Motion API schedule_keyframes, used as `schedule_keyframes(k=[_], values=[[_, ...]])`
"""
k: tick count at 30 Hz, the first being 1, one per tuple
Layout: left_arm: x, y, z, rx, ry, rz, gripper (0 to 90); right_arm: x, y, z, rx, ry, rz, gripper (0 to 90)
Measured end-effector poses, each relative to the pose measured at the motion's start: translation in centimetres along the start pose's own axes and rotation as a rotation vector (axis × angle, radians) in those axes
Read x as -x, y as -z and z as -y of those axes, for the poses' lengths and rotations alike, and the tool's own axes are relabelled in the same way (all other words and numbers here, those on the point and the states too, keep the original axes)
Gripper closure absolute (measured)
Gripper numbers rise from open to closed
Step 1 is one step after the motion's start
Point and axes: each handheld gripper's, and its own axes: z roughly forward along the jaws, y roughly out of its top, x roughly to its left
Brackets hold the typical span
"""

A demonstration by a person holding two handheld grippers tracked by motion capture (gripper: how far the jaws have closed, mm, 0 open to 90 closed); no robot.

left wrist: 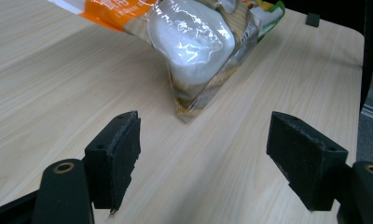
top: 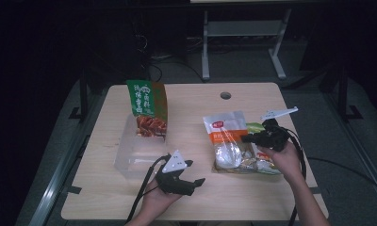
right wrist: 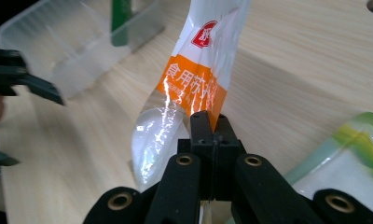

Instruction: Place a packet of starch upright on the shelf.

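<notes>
While the right gripper (right wrist: 211, 122) is clamped on the edge of the white powder bag (right wrist: 184, 98), lift it slowly toward the clear tub (top: 138, 149), keeping the spread-jawed, empty left gripper (top: 196, 173) clear.

Clear pouch with orange band (right wrist: 194, 88): white Chinese characters across the orange band, reading 食用 followed by further characters that are creased and partly hidden behind the black jaws; above them, on the white top of the pouch, a small red badge with a white character too small to read. In the high view the same pouch (top: 226, 136) shows the red badge and orange band, the print illegible.

Green and orange packet (top: 147, 107): standing in the clear plastic tub (top: 132, 155), white Chinese characters in columns on its green upper half, too small to make out.
</notes>
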Motion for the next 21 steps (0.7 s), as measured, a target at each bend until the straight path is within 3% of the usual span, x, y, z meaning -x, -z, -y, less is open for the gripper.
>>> schedule_keyframes(k=[6, 11, 16, 18, 21], values=[[-0.4, -2.1, -1.1, -0.001, 0.023, 0.012, 26.0, -1.7, 1.0, 0.7, 0.050, 0.062, -0.014, 90.0], [-0.9, -3.5, -1.6, -0.015, 0.039, 0.020, 28.7, -2.3, 1.5, 1.6, 0.075, 0.079, -0.007, 90.0], [-2.2, -5.4, -2.5, -0.021, 0.093, 0.020, 30.2, -2.4, 1.6, 1.9, 0.076, 0.085, -0.011, 90.0], [-2.6, -6.2, -2.6, -0.018, 0.145, 0.043, 31.8, -2.5, 1.6, 1.9, 0.084, 0.104, -0.011, 90.0], [-3.4, -6.8, -2.7, -0.011, 0.171, 0.077, 41.6, -2.8, 1.8, 1.9, 0.081, 0.104, -0.018, 90.0]])
